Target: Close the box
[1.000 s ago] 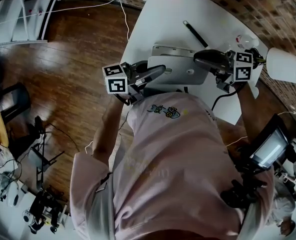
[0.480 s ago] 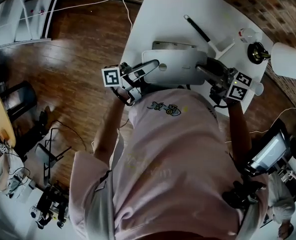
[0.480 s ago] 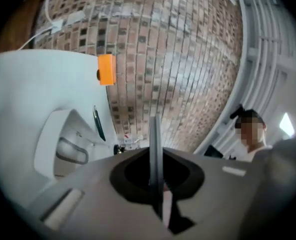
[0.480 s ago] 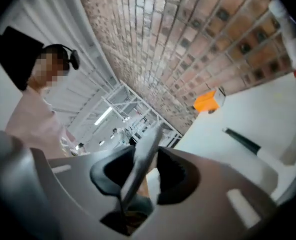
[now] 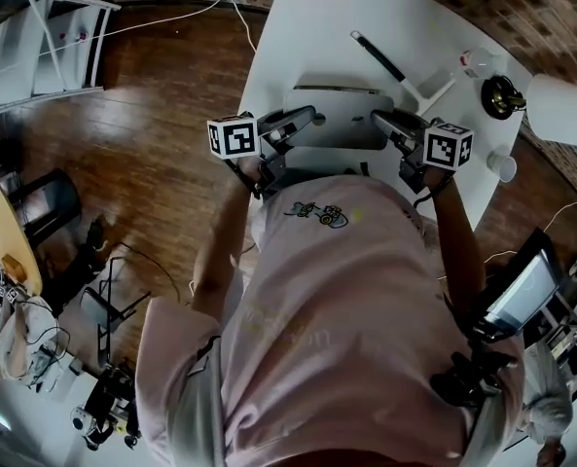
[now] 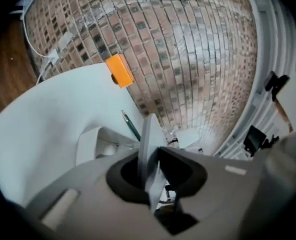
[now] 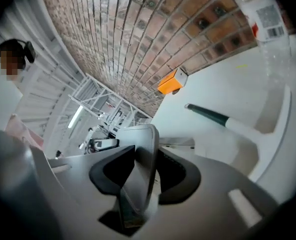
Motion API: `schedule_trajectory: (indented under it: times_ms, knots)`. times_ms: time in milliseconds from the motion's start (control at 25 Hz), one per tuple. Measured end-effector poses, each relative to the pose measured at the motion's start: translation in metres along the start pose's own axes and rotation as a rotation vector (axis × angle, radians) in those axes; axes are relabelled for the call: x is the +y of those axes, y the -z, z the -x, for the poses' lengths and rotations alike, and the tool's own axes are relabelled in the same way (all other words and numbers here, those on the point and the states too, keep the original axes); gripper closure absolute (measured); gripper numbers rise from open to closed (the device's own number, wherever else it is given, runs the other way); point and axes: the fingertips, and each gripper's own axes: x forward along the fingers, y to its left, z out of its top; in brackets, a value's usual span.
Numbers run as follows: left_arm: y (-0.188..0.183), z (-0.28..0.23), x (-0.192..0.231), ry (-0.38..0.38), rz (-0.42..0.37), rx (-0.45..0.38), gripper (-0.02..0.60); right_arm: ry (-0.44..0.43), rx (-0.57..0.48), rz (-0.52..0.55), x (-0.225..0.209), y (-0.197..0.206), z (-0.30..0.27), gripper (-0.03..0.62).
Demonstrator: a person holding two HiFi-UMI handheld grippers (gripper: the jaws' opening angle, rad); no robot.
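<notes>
Grey lid [image 5: 342, 125] low over white box [image 6: 89, 146]

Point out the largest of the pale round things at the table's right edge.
The white cylinder beside the dark round object. The small white piece nearer the person and the bottle beyond are much smaller.

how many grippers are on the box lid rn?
2. The left gripper has the lid's left edge between its jaws, which have just been opening; the right gripper has the right edge, and its jaws have just been closing. Neither is hidden.
</notes>
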Motion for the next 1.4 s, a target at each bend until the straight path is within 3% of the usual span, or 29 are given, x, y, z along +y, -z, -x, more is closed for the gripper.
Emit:
schedule_trajectory:
  times_ms: [120, 280, 400, 600, 840, 960, 1200, 1280, 1400]
  knots:
    - [0.000, -0.007, 0.010, -0.149, -0.052, -0.002, 0.457, 0.080, 0.009, 0.069, -0.010, 0.000, -0.007, 0.448]
    - [-0.002, -0.008, 0.017, -0.363, -0.275, 0.045, 0.399, 0.238, 0.049, 0.196, -0.024, 0.007, -0.012, 0.412]
    - [0.007, -0.015, 0.026, -0.425, -0.301, 0.086, 0.349, 0.343, 0.040, 0.260, -0.033, 0.009, -0.014, 0.399]
    - [0.006, -0.017, 0.040, -0.545, -0.357, 0.109, 0.278, 0.415, 0.033, 0.306, -0.041, 0.007, -0.015, 0.407]
    - [0.012, -0.018, 0.040, -0.576, -0.460, 0.212, 0.243, 0.532, 0.107, 0.364, -0.059, 0.018, -0.001, 0.442]
    - [0.014, -0.013, 0.037, -0.573, -0.464, 0.215, 0.205, 0.551, 0.081, 0.355, -0.063, 0.017, 0.007, 0.442]
    - [0.007, -0.001, 0.034, -0.581, -0.494, 0.175, 0.206, 0.534, 0.061, 0.337, -0.067, 0.017, 0.006, 0.442]
    - [0.002, 0.001, 0.031, -0.557, -0.498, 0.146, 0.358, 0.502, 0.054, 0.324, -0.066, 0.019, 0.001, 0.447]
    - [-0.005, 0.001, 0.025, -0.507, -0.499, 0.105, 0.403, 0.493, 0.048, 0.341, -0.071, 0.021, -0.005, 0.450]
